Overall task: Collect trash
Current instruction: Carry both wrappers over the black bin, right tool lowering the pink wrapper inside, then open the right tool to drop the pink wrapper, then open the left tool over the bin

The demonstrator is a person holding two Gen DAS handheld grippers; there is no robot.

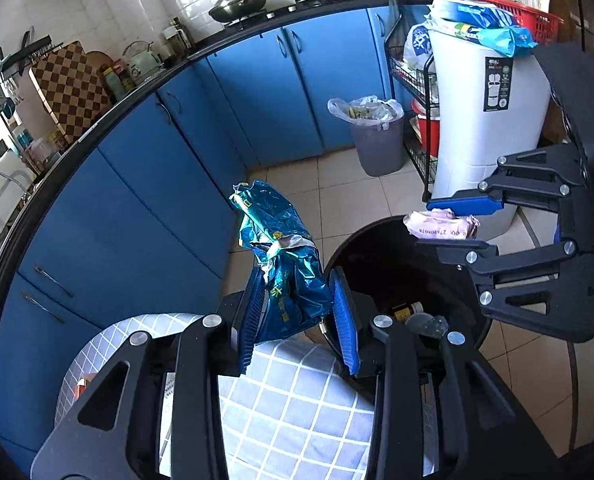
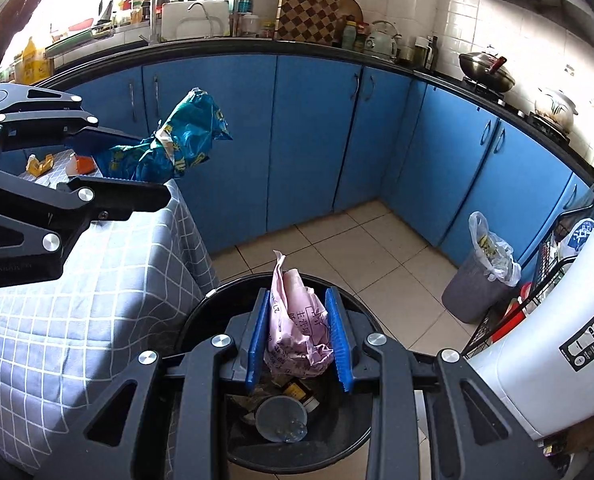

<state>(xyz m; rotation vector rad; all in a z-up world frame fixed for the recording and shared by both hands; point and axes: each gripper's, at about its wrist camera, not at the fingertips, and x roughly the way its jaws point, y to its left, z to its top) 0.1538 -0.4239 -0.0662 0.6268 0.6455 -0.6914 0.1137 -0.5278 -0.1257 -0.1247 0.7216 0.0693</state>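
Note:
My left gripper (image 1: 297,300) is shut on a crumpled blue foil snack bag (image 1: 281,264) and holds it over the edge of the checked table (image 1: 289,400), beside the black bin (image 1: 401,264). The bag also shows in the right wrist view (image 2: 177,144). My right gripper (image 2: 299,320) is shut on a crumpled pink wrapper (image 2: 297,320) directly above the open black bin (image 2: 201,320). The wrapper also shows in the left wrist view (image 1: 441,226). Inside the bin lie a plastic cup (image 2: 281,420) and a small bottle (image 2: 297,392).
Blue cabinets (image 2: 317,140) run along the wall. A grey lined bin full of rubbish (image 2: 481,276) stands in the corner by a wire rack (image 1: 417,92) and a white appliance (image 1: 485,112). Orange scraps (image 2: 41,164) lie on the table.

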